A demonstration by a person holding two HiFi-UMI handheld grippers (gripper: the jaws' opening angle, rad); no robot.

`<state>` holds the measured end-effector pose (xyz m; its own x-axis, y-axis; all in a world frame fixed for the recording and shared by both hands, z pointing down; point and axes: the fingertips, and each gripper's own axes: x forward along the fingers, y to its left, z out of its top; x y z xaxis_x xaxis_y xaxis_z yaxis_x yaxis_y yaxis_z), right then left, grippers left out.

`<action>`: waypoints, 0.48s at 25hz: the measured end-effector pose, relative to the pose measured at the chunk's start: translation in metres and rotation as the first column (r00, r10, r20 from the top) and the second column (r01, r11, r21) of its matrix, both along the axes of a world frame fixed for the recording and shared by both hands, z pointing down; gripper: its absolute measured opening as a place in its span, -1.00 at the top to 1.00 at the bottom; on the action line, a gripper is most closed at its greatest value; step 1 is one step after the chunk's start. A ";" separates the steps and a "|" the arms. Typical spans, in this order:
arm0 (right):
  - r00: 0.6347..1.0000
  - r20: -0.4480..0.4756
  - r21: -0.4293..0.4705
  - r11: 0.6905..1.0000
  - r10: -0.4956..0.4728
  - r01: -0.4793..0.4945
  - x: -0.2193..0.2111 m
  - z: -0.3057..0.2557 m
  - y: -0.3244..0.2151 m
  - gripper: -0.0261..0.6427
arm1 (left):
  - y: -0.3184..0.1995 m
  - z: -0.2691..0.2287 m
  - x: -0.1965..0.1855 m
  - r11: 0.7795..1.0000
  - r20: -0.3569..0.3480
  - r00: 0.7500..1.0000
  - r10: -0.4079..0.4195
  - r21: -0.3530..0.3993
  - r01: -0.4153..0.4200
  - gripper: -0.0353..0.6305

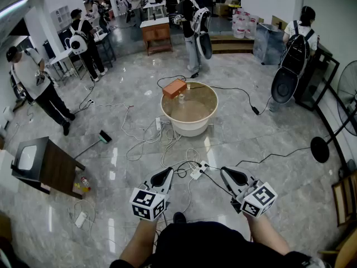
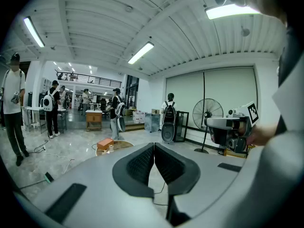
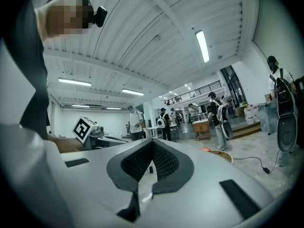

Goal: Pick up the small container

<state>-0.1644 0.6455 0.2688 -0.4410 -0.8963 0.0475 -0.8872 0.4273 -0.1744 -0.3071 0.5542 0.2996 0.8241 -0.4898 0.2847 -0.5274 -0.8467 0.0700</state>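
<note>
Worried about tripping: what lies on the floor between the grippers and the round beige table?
Head view: tangled black and white cables and a white power strip lie there.

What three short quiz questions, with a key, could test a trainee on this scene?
1. True or false: the left gripper holds the small container.
2. What lies beside the small container on the round table? A) orange box B) red cup C) blue towel
3. Fill in: the jaws of the right gripper are ____.
Key: 1 false; 2 A; 3 shut.
</note>
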 end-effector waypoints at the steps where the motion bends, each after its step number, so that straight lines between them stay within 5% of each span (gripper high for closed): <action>1: 1.000 0.001 0.002 1.000 0.001 -0.001 0.001 -0.001 0.003 0.89 | 0.003 -0.001 0.000 1.000 0.002 1.000 -0.001 0.001 0.001 0.84; 12: 1.000 0.001 0.016 1.000 -0.021 0.021 0.009 0.000 0.033 0.89 | 0.029 0.002 0.006 1.000 -0.004 1.000 -0.030 0.002 0.030 0.83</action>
